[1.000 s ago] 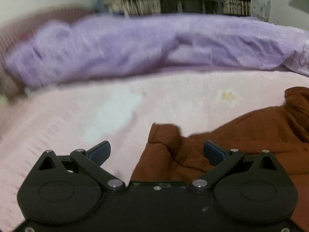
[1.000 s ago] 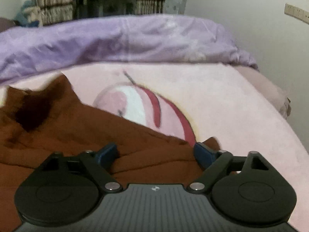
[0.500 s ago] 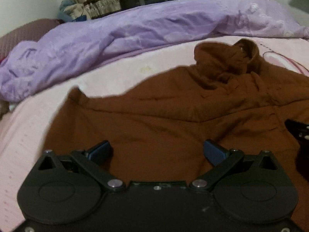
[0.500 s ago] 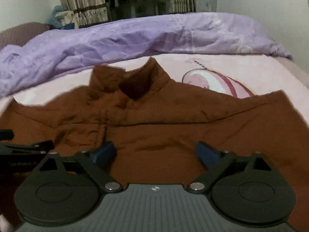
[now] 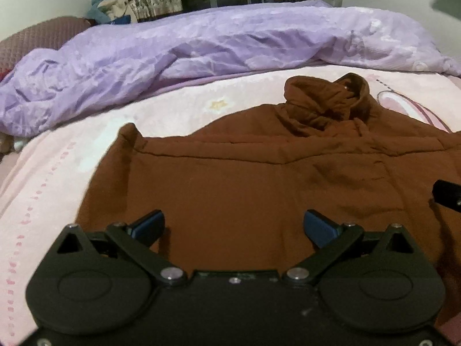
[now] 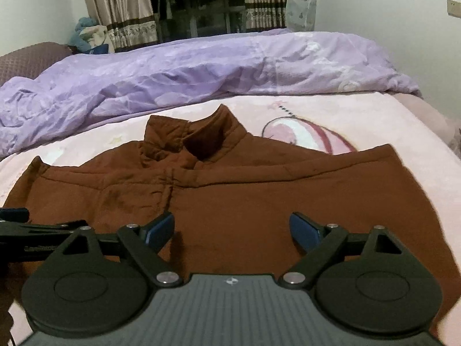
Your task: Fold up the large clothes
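Note:
A large brown jacket (image 5: 259,178) (image 6: 230,190) lies spread flat on the pink bedspread (image 5: 57,173) (image 6: 374,121), its collar (image 5: 325,101) (image 6: 201,138) bunched at the far side. My left gripper (image 5: 234,225) hovers open over the jacket's left half, nothing between its blue fingertips. Over the middle and right part of the jacket my right gripper (image 6: 232,227) stands open and empty too. The left gripper's arm shows at the left edge of the right wrist view, and a black bit of the right gripper (image 5: 448,194) at the right edge of the left wrist view.
A crumpled purple duvet (image 5: 201,49) (image 6: 201,66) runs across the far side of the bed. A brown headboard or cushion (image 5: 37,37) sits at the far left. Curtains (image 6: 121,8) and a dark window stand behind. A wall closes the right side.
Both grippers have pulled back toward the near side and turned inward; the jacket, bunched a second ago, now lies spread flat with collar and both shoulders in view. Both stayed open.

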The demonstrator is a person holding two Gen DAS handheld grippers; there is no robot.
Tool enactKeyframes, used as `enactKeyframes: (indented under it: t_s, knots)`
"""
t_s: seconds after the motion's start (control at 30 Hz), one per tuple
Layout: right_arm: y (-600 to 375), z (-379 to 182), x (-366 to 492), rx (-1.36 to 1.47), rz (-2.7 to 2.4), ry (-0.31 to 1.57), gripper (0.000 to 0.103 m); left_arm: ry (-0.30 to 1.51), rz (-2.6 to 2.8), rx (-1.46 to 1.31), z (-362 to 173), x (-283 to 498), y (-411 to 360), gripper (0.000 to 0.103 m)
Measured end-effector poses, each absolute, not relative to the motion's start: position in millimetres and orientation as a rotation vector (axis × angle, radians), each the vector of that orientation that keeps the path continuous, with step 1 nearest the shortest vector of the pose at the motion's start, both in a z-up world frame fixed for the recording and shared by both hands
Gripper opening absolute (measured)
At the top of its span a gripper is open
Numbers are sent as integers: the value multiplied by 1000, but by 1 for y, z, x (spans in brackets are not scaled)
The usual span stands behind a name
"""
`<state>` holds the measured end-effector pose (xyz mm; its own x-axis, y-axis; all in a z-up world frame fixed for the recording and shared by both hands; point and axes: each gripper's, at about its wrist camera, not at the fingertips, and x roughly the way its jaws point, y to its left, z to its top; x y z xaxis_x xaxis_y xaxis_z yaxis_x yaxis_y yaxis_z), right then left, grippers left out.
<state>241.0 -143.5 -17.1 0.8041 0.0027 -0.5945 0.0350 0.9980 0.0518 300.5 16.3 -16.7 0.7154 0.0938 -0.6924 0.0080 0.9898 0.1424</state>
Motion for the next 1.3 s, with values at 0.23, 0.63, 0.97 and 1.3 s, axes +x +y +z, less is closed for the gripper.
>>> enactKeyframes:
  t_s: [0.23,0.63,0.97,1.3]
  knots:
    - [-150,-42,240,55,-19,708,103,818,48,146,-39,300,12,103]
    - [-190,-18,209,64,-89,641,97,689,133,184,1,270,59,103]
    - [-240,-46,196,141,-121,638,103,745,179,135,-33,278,116,103]
    - [-328,-82,157,660,-323,673,103,729,113,189,-32,266,86,103]
